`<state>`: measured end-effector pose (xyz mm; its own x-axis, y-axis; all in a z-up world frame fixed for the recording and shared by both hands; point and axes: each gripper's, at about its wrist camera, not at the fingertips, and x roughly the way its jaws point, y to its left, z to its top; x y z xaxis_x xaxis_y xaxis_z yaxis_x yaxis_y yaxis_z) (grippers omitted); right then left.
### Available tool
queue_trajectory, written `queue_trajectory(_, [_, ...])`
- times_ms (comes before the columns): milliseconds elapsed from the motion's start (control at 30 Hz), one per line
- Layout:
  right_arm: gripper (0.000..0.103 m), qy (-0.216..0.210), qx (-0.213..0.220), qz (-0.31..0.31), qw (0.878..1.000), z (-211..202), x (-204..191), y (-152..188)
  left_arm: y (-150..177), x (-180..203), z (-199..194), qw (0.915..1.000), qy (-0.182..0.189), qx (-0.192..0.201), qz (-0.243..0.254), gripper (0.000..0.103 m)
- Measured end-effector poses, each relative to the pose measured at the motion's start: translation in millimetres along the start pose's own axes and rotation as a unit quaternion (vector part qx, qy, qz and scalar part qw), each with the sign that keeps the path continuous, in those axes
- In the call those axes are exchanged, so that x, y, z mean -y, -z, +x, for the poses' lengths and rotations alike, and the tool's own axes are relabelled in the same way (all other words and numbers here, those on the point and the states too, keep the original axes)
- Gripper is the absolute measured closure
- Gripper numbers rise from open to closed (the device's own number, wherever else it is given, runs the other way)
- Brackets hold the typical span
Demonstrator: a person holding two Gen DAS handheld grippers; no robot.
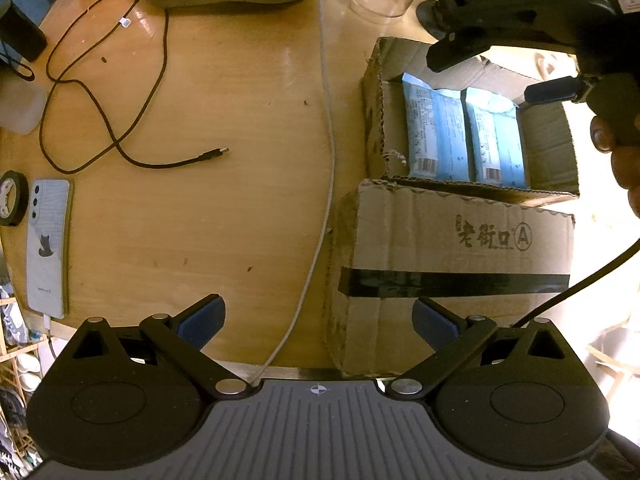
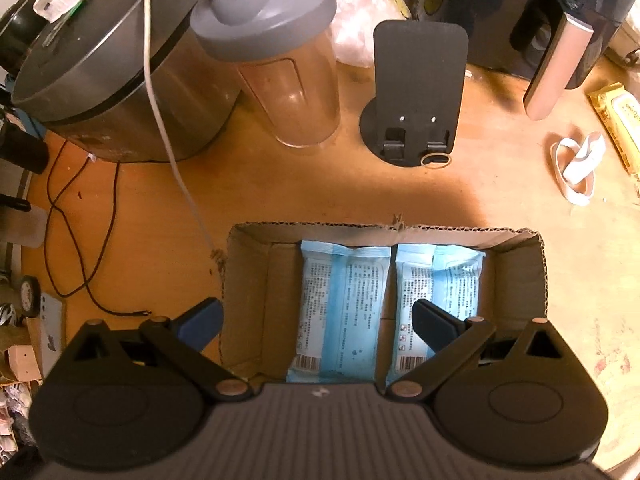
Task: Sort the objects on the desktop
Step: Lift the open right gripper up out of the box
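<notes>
Two blue packets (image 2: 340,312) laid flat, side by side, in open cardboard box (image 2: 384,232) at the desk's (image 1: 240,220) near edge, presumably as the sorting bin. Right gripper (image 2: 316,320) poised above, fingers apart, empty; left gripper (image 1: 318,320) likewise spread beside box. Phone (image 1: 48,248), black cable (image 1: 120,148) near left edge; bare wood between.

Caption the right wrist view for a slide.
Open right gripper above a cardboard box holding two blue packets.
</notes>
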<state>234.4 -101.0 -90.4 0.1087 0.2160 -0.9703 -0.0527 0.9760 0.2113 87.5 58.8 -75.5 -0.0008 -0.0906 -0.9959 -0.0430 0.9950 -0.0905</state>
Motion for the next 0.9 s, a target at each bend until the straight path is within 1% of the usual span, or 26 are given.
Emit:
queue_trajectory(500, [0.0,0.006,-0.002,0.002,1.0,0.6,9.3,-0.3,-0.6,2.0,-0.9,1.0,-0.001,0.0,0.002,0.0])
queue_trajectory(900, [0.0,0.017,-0.001,0.017,1.0,-2.9,36.6,1.7,0.2,7.6,-0.3,1.0,-0.002,-0.002,0.006,0.0])
